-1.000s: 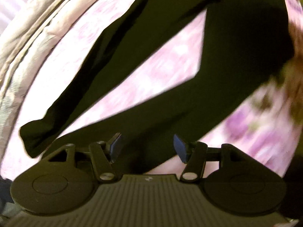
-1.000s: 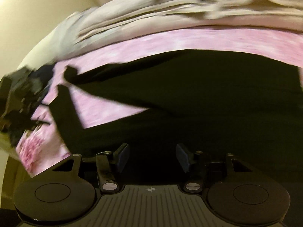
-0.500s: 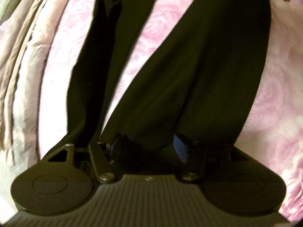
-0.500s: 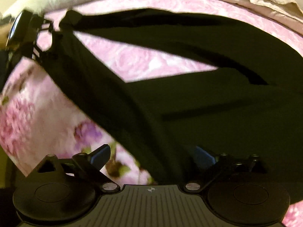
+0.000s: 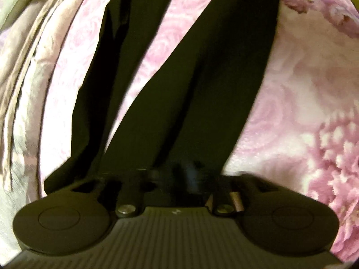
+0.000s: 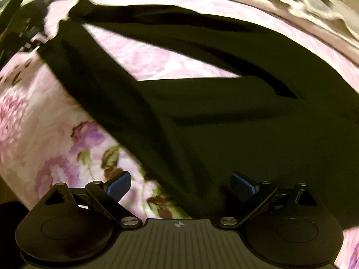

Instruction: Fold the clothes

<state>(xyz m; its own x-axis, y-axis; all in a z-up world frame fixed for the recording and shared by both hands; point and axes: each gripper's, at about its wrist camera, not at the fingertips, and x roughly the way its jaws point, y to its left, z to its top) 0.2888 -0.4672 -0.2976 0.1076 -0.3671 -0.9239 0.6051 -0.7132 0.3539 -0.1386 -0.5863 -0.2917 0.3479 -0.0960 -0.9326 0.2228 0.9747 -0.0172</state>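
Since half a second ago the left tool point(image 5: 179, 177) has drawn its fingers together, while the right tool point(image 6: 180, 185) stays spread wide as before.

Left wrist view: the black trousers point(image 5: 202, 71) run away from the camera in two legs that part into a V, pink bedspread point(image 5: 303, 94) showing between them. The fingers sit pinched on the near hem of the wider leg (motion blur smears the pads, so the exact bite is hard to read). A rumpled pale quilt point(image 5: 24, 71) lies bunched along the left edge.

Right wrist view: only here does the broad upper part of the trousers point(image 6: 235, 116) show, spread flat over the floral bedspread point(image 6: 44, 134). The blue pads point(image 6: 119, 185) stand far apart, holding nothing, one over the bedspread, the other over the cloth. At far left the other tool point(image 6: 24, 33) is at the leg ends, dark and blurred. The pale quilt point(image 6: 303, 2) is heaped along the far edge of the bed.
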